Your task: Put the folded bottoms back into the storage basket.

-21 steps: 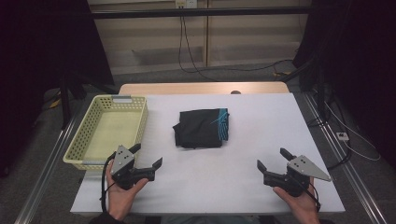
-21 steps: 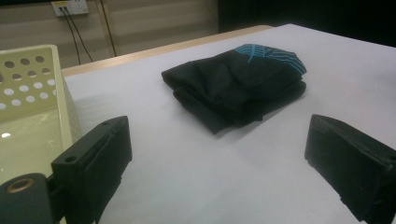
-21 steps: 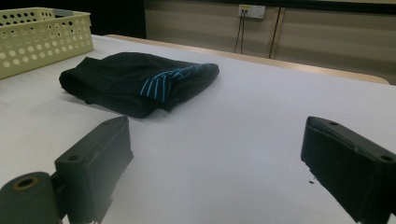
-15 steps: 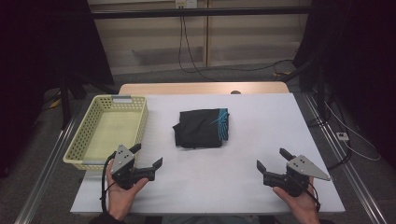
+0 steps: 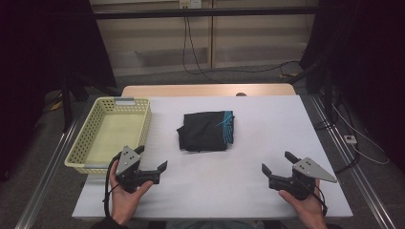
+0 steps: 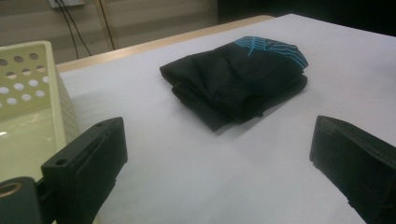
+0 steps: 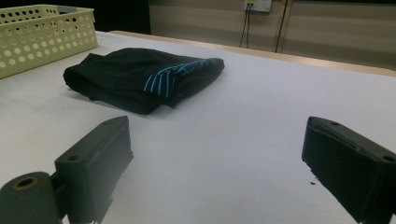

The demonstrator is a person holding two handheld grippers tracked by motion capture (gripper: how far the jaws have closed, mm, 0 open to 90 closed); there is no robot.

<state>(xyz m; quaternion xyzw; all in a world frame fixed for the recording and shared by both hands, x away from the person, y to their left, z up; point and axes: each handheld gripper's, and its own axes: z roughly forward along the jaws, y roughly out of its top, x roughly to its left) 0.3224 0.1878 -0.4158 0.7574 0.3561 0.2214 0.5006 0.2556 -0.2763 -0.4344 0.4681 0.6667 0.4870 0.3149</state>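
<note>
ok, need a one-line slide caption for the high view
Both open grippers, left gripper and right gripper, rest near the table edge, folded black garment centre, yellow basket left.

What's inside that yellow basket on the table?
The yellow basket looks empty: its pale floor shows bare in the high view. The near wall hides a strip of floor just behind it. The folded black garment lies outside, on the table.

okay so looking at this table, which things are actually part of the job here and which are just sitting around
Part of the job, as it looks:
folded black garment in the middle of the table
yellow basket, empty, to its left
left gripper and right gripper, both open, holding nothing

Just lying about:
cables on the floor behind the table
white plug on the floor at right
</note>
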